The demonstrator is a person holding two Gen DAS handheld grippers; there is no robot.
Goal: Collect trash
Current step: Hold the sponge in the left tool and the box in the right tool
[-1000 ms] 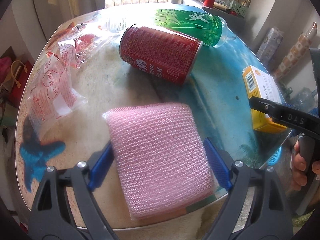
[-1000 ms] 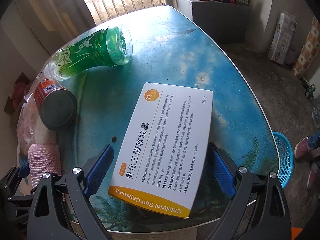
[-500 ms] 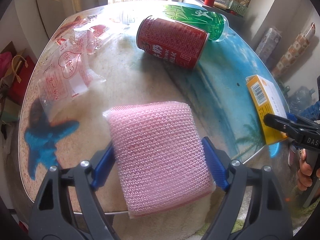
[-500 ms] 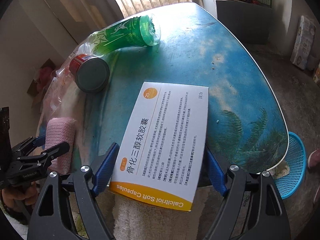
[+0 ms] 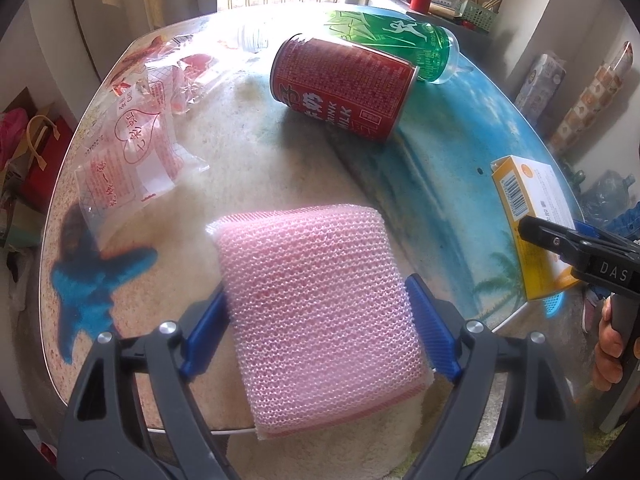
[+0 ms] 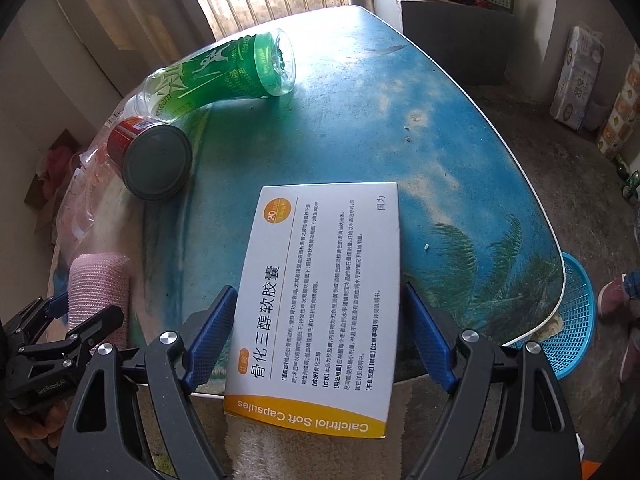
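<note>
The left gripper (image 5: 320,320) has its jaws closed onto the sides of a pink mesh sponge (image 5: 320,296), which fills the gap between the blue pads and sticks out ahead of them, its rear end hanging past the near table edge. The right gripper (image 6: 320,336) likewise clamps a capsule box (image 6: 320,300) between its pads, the box also overhanging the table (image 6: 440,128) edge toward the camera.

Ahead of the left jaws and slightly right lies a red can (image 5: 340,88) on its side, with a green bottle (image 5: 392,48) just behind it, apparently touching. Ahead and to the left are clear plastic wrappers (image 5: 136,152). Off to the right of the right jaws, below the table rim, sits a blue basket (image 6: 576,320), probably the bin.

As a judgement, collection is at an early stage: two pieces are gripped but not yet dropped anywhere, while can, bottle and wrappers remain on the table
</note>
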